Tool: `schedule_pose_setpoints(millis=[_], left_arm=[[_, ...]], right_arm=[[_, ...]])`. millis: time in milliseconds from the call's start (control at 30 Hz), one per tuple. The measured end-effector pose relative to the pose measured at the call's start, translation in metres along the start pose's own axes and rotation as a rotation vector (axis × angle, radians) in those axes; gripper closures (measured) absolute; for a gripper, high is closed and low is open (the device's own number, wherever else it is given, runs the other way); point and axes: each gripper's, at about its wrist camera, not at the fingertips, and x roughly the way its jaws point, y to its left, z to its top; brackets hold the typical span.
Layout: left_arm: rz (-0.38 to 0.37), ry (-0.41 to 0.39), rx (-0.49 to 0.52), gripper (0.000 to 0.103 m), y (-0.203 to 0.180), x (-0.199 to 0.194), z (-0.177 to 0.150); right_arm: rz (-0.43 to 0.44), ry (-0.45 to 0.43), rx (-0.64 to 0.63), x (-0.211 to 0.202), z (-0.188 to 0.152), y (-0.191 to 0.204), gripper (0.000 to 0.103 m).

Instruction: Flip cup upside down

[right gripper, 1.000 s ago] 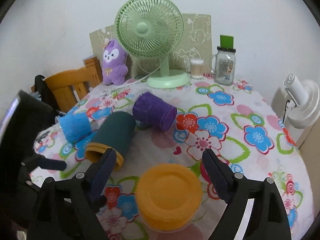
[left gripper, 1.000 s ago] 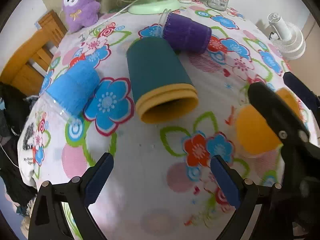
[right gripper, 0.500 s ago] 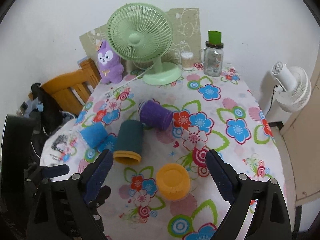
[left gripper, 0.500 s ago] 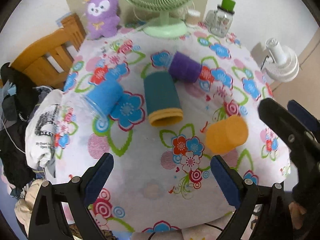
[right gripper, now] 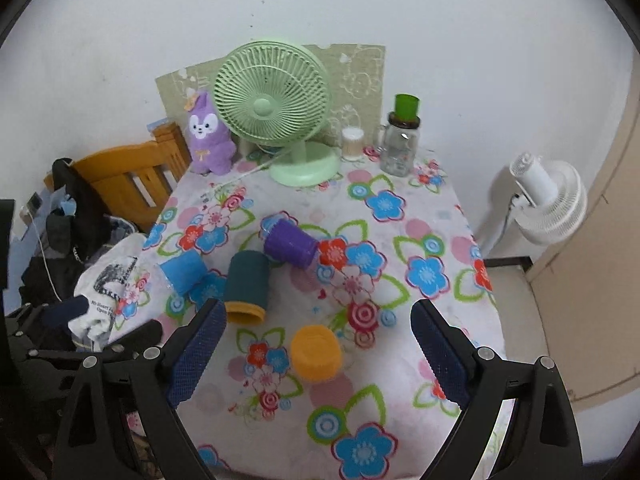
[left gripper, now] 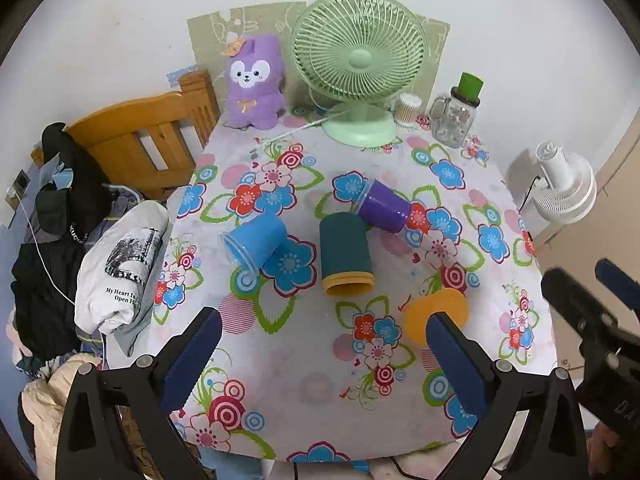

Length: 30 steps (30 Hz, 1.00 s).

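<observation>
The left gripper (left gripper: 320, 354) has its two blue-padded fingers spread wide and holds nothing; it hangs above the near edge of the table with the flowered cloth (left gripper: 304, 392). The right gripper (right gripper: 318, 354) is the same: fingers far apart, nothing between them, raised above the near part of the table.

Seen from the right gripper, the round orange plastic cup (right gripper: 316, 354) stands just ahead and below, between the lines of the two fingers, with its closed bottom facing up. From the left gripper the same orange cup (left gripper: 436, 316) is ahead and to the right, partly behind the right finger pad.

Three other cups lie on their sides further ahead. The dark teal cup with a yellow rim (left gripper: 346, 256) lies straight ahead of the left gripper, its mouth turned toward the gripper. The blue plastic cup (left gripper: 254, 242) is ahead and to the left, well apart from the teal one. The purple plastic cup (left gripper: 384, 210) is behind the teal cup, close to its far end; whether they touch I cannot tell.

At the far side of the table stand a light green desk fan (right gripper: 276, 112), a purple plush toy (right gripper: 208, 136) and a glass jar with a green top (right gripper: 402, 136).
</observation>
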Motion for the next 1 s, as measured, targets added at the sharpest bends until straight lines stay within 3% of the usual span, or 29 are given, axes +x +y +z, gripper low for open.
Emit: schedule_pose_setpoints(millis=[133, 1000], left_arm=[[0.008, -0.013, -0.003, 0.000, 0.000, -0.007, -0.004], [0.015, -0.087, 0.010, 0.000, -0.006, -0.023, -0.005]], right_arm=[[-0.039, 0.000, -0.034, -0.008, -0.007, 0.003, 0.008], [-0.014, -0.041, 0.025, -0.021, -0.013, -0.003, 0.008]])
